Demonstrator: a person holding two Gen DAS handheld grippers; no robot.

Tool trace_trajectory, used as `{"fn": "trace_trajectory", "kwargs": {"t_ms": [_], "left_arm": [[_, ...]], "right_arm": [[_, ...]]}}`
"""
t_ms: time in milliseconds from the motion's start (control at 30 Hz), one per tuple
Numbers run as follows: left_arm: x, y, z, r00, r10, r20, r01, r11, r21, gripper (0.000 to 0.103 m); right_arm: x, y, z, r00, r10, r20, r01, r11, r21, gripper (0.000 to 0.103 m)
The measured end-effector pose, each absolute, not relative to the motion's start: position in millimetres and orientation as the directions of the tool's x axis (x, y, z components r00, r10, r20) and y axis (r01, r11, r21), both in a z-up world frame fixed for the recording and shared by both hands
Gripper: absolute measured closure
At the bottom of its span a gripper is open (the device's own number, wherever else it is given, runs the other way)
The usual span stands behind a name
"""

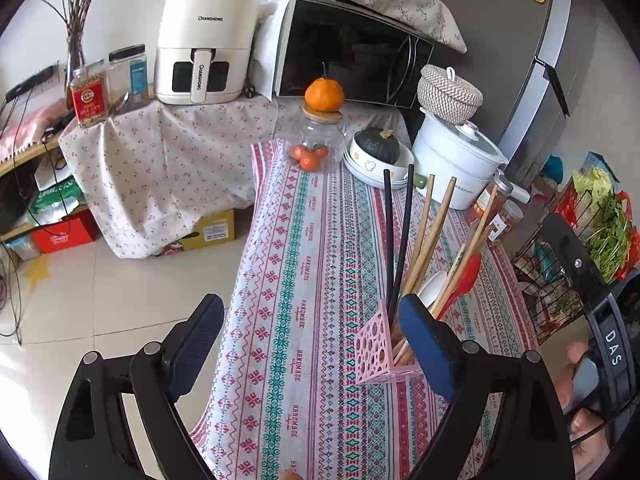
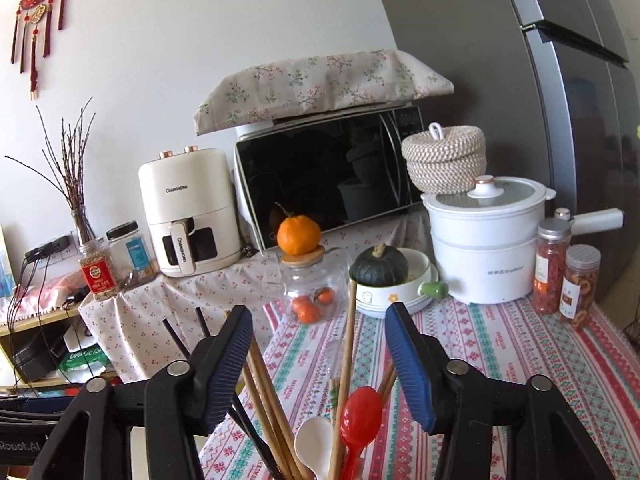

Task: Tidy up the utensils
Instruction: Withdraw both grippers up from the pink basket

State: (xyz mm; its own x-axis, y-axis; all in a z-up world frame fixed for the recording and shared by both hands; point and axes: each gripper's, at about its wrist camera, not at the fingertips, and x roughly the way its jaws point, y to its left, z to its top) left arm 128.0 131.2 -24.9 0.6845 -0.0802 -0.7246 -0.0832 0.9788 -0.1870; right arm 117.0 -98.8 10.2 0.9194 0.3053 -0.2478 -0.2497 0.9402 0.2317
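Observation:
A pink perforated utensil holder [image 1: 378, 350] stands on the patterned tablecloth [image 1: 312, 264]. It holds two black chopsticks [image 1: 400, 232], several wooden chopsticks [image 1: 430, 232], a red spoon [image 1: 464, 276] and a white spoon [image 1: 434, 286]. My left gripper [image 1: 312, 320] is open and empty, with its right finger just in front of the holder. My right gripper [image 2: 320, 336] is open and empty, right above the utensils: wooden chopsticks [image 2: 266, 396], red spoon [image 2: 360, 420] and white spoon [image 2: 316, 446] stand between its fingers. The holder itself is hidden in the right wrist view.
At the table's far end stand a glass jar [image 1: 318, 142] with an orange on its lid, a bowl with a dark squash [image 1: 378, 152], a white pot [image 1: 456, 160] and spice jars [image 2: 554, 264]. A microwave [image 1: 352, 52] and air fryer [image 1: 202, 48] stand behind. A wire vegetable rack [image 1: 580, 248] is at right.

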Motion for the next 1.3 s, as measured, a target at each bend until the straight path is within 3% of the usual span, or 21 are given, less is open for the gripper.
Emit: {"fn": "trace_trajectory", "kwargs": {"t_ms": [133,200,733,1300], "left_arm": [[117.8,120.0,-23.8,0.69,-0.056,-0.722,-0.087,0.983,-0.159,0.0],[110.3,111.5,-20.9,0.703,-0.033,-0.711,-0.083,0.988,-0.128,0.0],[64.2,36.2,-9.0,0.748,-0.008,-0.664,-0.027,0.999,-0.042,0.0],[63.1,0.7,-14.1,0.75,-0.022,-0.661,0.022,1.0,-0.008,0.0]], "right_arm": [[99.9,-122.9,21.3,0.923,0.266,-0.277,-0.213,0.955,0.207,0.009],[91.8,-135.8,24.7,0.922,0.242,-0.303,-0.19,0.963,0.193,0.0],[46.0,-223.7,14.3,0.829,0.035,-0.558,-0.006,0.999,0.054,0.0],[59.8,-234.6,-3.0,0.77,0.014,-0.638,0.011,0.999,0.036,0.0]]}}
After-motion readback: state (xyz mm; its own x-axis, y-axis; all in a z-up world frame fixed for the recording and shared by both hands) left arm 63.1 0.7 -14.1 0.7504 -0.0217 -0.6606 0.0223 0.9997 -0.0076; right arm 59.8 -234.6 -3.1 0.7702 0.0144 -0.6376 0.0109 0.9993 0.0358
